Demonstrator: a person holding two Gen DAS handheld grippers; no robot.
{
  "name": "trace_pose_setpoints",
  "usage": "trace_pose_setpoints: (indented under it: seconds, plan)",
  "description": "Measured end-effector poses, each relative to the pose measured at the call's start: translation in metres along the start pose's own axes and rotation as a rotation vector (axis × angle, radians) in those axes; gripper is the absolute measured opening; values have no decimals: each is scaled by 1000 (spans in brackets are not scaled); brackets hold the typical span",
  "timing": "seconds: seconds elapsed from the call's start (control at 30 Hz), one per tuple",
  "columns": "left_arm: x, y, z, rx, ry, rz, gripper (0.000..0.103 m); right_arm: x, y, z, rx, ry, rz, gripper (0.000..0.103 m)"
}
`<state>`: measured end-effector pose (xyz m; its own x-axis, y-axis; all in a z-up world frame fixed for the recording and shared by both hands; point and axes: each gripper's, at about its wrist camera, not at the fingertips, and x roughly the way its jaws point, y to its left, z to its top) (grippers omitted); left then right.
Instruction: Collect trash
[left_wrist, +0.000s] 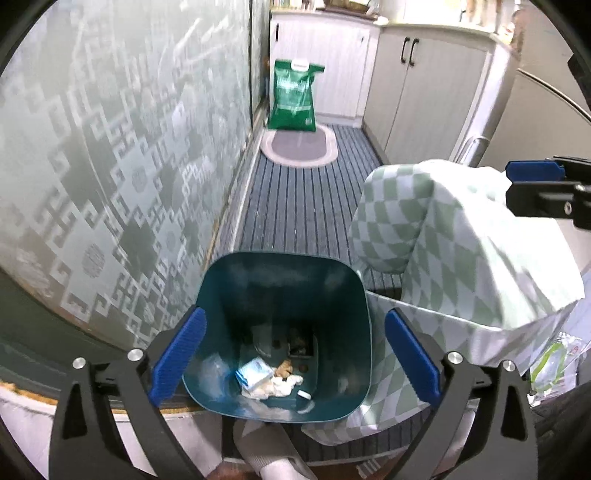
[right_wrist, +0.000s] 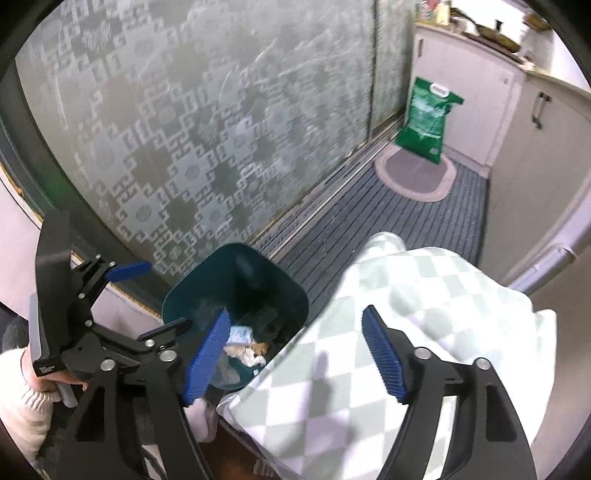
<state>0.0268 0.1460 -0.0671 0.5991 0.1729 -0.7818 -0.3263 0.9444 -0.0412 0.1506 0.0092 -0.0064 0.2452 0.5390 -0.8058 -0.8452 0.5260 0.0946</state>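
A teal trash bin (left_wrist: 225, 295) stands on the floor right below my left gripper (left_wrist: 295, 314), which is open with nothing between its blue pads. At the bin's bottom lie a blue-and-white packet (left_wrist: 255, 373), crumpled tissue (left_wrist: 286, 382) and a small white cap (left_wrist: 304, 395). My right gripper (right_wrist: 295, 312) is open and empty, hanging over the bin's (right_wrist: 258, 273) right edge and a green-checked cloth (right_wrist: 424, 295). In the left wrist view the right gripper (left_wrist: 517, 186) shows at the right edge. The left gripper (right_wrist: 168, 294) appears at the left in the right wrist view.
A frosted patterned glass door (left_wrist: 110, 166) runs along the left. The green-checked cloth (left_wrist: 461, 258) drapes over furniture right of the bin. A striped rug (left_wrist: 303, 192), an oval mat (left_wrist: 299, 147), a green bag (left_wrist: 293, 96) and white cabinets (left_wrist: 424, 92) lie beyond. A socked foot (left_wrist: 269, 461) is below the bin.
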Motion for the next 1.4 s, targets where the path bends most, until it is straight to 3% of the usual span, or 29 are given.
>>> trace_pose_setpoints:
  seconds: [0.3, 0.93, 1.4]
  plan:
    - [-52, -22, 3, 42, -139, 13, 100, -48, -19, -28, 68, -120, -44, 100]
    - [-116, -46, -10, 60, -314, 22, 100, -141, -20, -93, 112, -451, -138, 100]
    - [-119, -46, -9, 50, -328, 31, 100, -141, -12, -98, 88, -443, -144, 100]
